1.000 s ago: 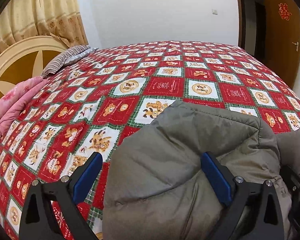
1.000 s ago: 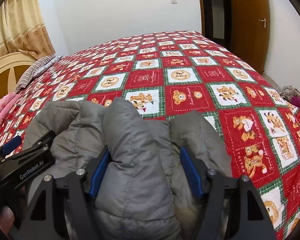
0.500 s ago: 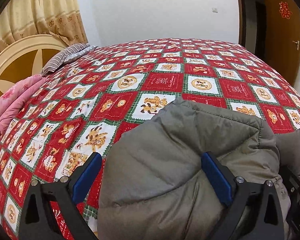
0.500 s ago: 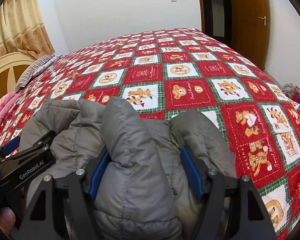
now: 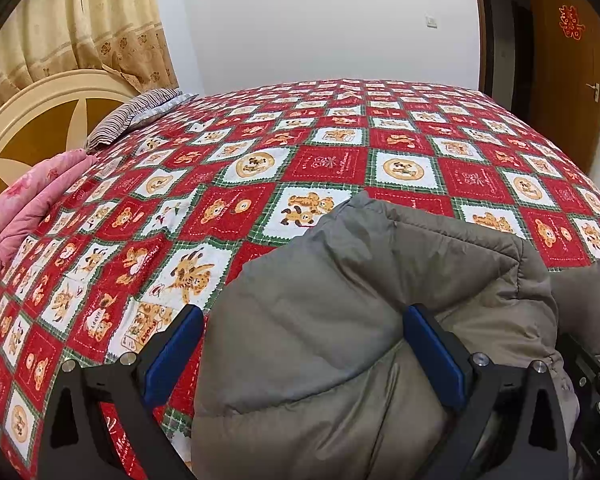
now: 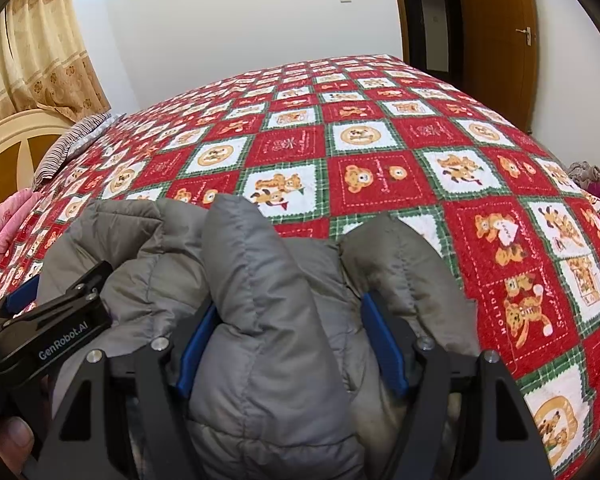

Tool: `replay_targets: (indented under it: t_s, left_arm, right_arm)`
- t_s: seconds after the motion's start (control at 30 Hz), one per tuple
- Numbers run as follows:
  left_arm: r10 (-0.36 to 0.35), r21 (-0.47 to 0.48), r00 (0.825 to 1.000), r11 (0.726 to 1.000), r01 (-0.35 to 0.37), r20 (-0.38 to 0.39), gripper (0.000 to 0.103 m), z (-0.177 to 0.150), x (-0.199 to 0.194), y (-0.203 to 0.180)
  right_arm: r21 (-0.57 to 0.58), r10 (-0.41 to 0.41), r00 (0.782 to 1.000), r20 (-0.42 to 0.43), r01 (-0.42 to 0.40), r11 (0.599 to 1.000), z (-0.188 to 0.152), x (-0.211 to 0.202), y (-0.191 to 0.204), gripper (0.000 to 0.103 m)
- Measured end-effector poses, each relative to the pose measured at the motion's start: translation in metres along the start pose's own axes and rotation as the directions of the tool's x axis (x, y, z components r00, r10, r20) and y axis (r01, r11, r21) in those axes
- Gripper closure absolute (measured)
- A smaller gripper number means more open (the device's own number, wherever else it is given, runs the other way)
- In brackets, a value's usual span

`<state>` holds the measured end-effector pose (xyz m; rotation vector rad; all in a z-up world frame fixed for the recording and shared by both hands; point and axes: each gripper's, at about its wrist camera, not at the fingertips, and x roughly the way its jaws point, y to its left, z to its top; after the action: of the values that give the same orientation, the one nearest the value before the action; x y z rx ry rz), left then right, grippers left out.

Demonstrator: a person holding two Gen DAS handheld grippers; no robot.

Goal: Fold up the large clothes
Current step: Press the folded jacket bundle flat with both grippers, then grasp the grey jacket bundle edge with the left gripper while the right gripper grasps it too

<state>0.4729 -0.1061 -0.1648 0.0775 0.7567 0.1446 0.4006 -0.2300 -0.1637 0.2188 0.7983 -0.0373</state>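
A grey puffer jacket point(image 5: 340, 340) lies bunched at the near edge of a bed covered by a red, white and green bear-pattern quilt point(image 5: 328, 164). My left gripper point(image 5: 302, 352) spans a thick bundle of it. The right pad digs into the padding and the left pad sits at the jacket's left edge. In the right wrist view the jacket point(image 6: 260, 280) bulges up between the blue pads of my right gripper point(image 6: 288, 344), which is shut on a thick fold. The left gripper point(image 6: 52, 320) shows at that view's left, with a thumb point(image 6: 8, 440) below it.
A cream and brown headboard point(image 5: 40, 128), a striped pillow point(image 5: 136, 116) and a pink blanket point(image 5: 32, 204) are at the left. A curtain point(image 5: 80, 28) hangs behind them. A wooden door point(image 5: 568, 68) is at the far right. Clothes point(image 6: 592, 180) lie beyond the bed's right edge.
The jacket's near-left edge has bulged slightly leftward in the left wrist view. Both grippers hold as before and have hardly moved.
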Motion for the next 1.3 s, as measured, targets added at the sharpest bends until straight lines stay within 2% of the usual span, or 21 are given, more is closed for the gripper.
replay_targets:
  t_s: [1.3]
  left_arm:
    - [0.0, 0.006, 1.0, 1.0, 0.0, -0.01, 0.002, -0.0034, 0.0046, -0.004]
  right_arm:
    - [-0.018, -0.021, 1.0, -0.023, 0.021, 1.0, -0.0024, 0.0079, 0.0017, 0.031]
